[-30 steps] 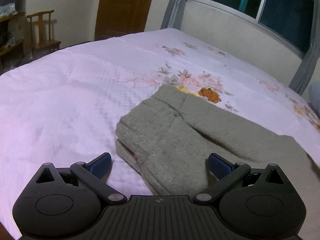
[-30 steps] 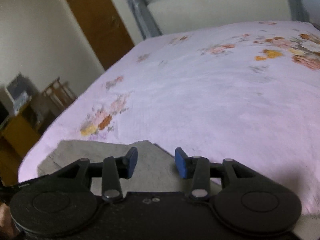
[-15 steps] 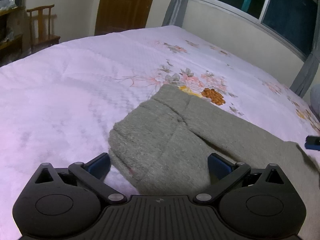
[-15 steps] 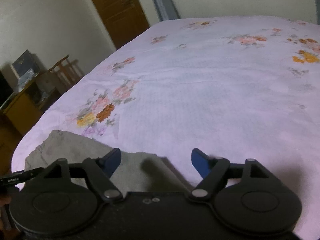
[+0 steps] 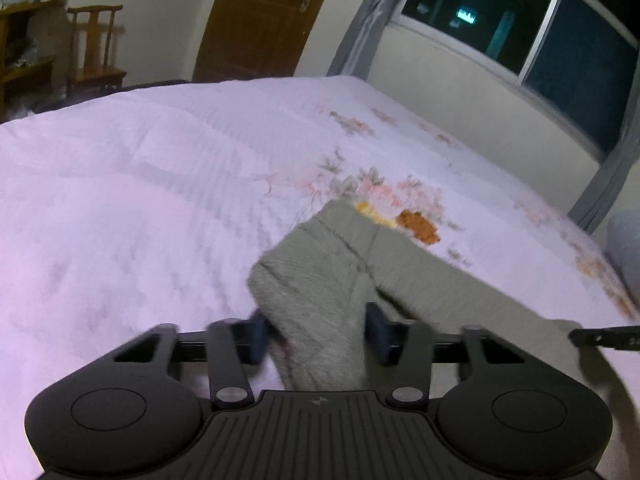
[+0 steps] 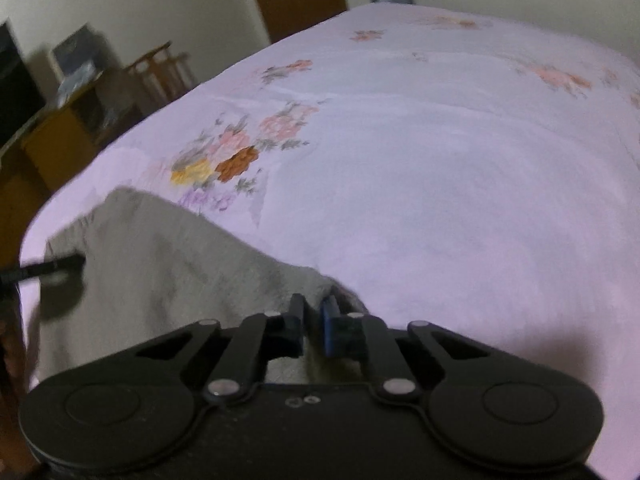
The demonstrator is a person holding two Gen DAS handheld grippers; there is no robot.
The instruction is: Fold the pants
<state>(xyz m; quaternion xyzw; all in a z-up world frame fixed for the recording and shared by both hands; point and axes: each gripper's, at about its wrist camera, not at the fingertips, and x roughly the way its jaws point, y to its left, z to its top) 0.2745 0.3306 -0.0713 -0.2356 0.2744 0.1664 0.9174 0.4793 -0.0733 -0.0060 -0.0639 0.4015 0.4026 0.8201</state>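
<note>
Pretty dim indoor light, with a purple cast thrown over the bed (image 5: 120,208). The window (image 5: 520,40) is dark, only small glows reflected. Motion blur is smeared across both views, worst near the pants (image 6: 160,272). Straight lines get bent at the fisheye edges, and corners are vignetted black.

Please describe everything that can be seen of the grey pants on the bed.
The pants are grey-green, of thick fuzzy cloth, already folded and lying flat on the pale floral bedspread. A stitched seam crosses the upper layer. The left gripper has just been closing on the thick folded end; the right gripper has just been closing too and pinches a raised edge at the other end. Nothing else touches them.
</note>
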